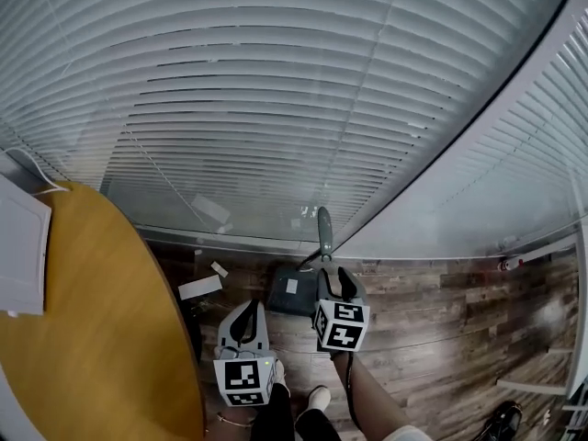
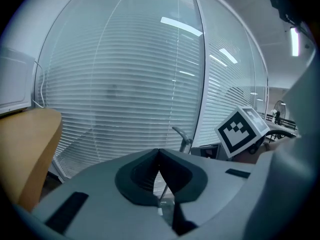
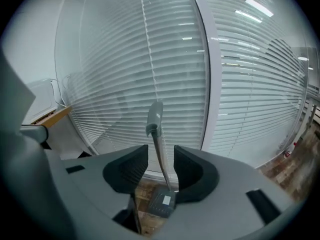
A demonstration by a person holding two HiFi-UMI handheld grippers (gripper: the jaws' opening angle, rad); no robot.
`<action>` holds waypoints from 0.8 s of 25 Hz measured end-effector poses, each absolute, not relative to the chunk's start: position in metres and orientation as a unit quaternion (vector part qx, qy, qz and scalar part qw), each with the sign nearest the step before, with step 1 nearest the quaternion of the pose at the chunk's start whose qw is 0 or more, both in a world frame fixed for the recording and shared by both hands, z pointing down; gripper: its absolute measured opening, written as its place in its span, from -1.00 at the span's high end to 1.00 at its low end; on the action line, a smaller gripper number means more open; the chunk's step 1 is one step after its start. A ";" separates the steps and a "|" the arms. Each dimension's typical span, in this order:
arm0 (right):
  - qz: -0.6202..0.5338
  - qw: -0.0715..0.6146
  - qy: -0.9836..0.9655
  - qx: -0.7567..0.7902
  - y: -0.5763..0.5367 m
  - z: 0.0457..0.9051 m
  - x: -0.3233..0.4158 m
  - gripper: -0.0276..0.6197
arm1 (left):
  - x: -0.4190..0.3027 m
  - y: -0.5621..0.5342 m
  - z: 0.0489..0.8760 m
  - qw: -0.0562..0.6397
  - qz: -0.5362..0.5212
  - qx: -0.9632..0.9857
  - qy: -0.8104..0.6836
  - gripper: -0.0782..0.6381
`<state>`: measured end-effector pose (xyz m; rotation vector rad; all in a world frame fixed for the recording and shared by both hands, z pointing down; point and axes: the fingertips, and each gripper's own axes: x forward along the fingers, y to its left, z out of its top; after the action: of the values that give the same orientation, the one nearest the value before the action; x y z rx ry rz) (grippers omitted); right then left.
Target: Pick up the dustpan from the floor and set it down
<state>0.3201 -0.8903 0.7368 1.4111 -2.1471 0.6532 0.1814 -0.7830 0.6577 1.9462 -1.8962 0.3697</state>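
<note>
**Dustpan on the floor**

The dustpan (image 1: 290,294) stands at the wooden floor's (image 1: 432,320) corner beneath the blinds (image 1: 276,108), handle upright. The right gripper (image 3: 161,164) is spread, the handle between its jaws but unpinched. The left gripper (image 2: 159,153) is pressed together, empty.

dustpan (image 1: 281,299) partly behind right gripper (image 1: 335,278)

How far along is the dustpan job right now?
Done, it seems: the dark grey long-handled dustpan stands on the wooden plank floor by the white blinds. In hand: nothing. The right gripper is open, the handle seen between its jaws, unpressed; the left gripper is shut, empty. Left: probably just drawing the right gripper clear.
</note>
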 end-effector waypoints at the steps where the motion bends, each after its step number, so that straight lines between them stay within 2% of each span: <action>1: 0.237 0.241 -0.787 0.517 -0.888 0.733 0.321 0.42 | 0.182 -0.781 0.656 0.197 0.129 0.696 -0.679 0.73; 20: 0.184 0.183 -0.824 0.504 -0.831 0.563 0.407 0.44 | 0.236 -0.735 0.511 0.137 0.082 0.677 -0.718 0.73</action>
<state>0.4066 -0.8307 0.5626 1.4207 -2.3245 0.5181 0.2358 -0.7352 0.5114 1.9589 -2.0787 0.2367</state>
